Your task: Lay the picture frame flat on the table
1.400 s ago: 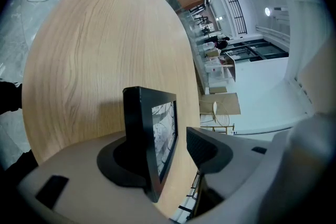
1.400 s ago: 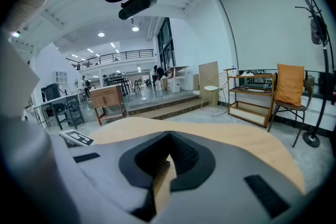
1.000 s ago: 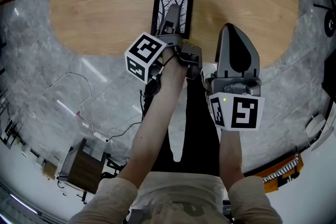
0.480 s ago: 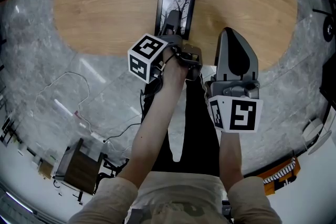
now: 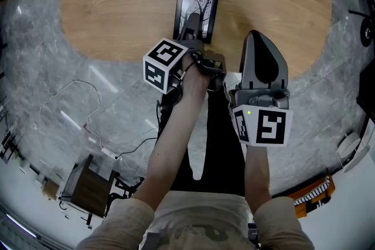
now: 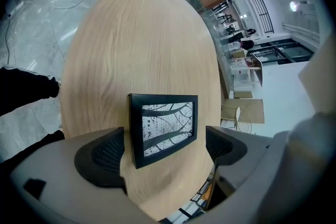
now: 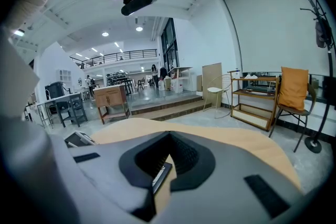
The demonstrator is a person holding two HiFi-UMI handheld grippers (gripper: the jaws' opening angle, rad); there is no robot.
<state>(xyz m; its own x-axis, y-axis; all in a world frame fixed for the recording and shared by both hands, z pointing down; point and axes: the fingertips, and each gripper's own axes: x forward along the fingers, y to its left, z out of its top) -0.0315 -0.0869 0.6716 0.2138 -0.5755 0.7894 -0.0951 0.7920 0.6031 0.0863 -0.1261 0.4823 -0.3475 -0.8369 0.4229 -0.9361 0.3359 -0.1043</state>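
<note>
A black picture frame (image 5: 203, 6) with a tree print lies face up on the oval wooden table (image 5: 117, 3), near its front edge. My left gripper (image 5: 193, 32) reaches down over the frame's near end. In the left gripper view the frame (image 6: 163, 126) sits between the two dark pads (image 6: 107, 153) without touching either; the jaws have just been opening and now stand wide. My right gripper (image 5: 256, 33) hovers to the right of the frame over the table edge, jaws together and empty. The right gripper view shows its tips (image 7: 167, 138) meeting, with a corner of the frame (image 7: 160, 177) beyond them.
The table (image 6: 136, 34) stretches far beyond the frame. On the grey floor lie thin cables (image 5: 76, 102) and a small wooden cabinet (image 5: 94, 187) at the lower left. A shelf (image 7: 254, 99) and a chair with an orange cushion (image 7: 294, 89) stand past the table.
The frame's far edge has settled slightly lower and to the right in the head view. My left gripper has shifted a little with it. The right gripper has kept still.
</note>
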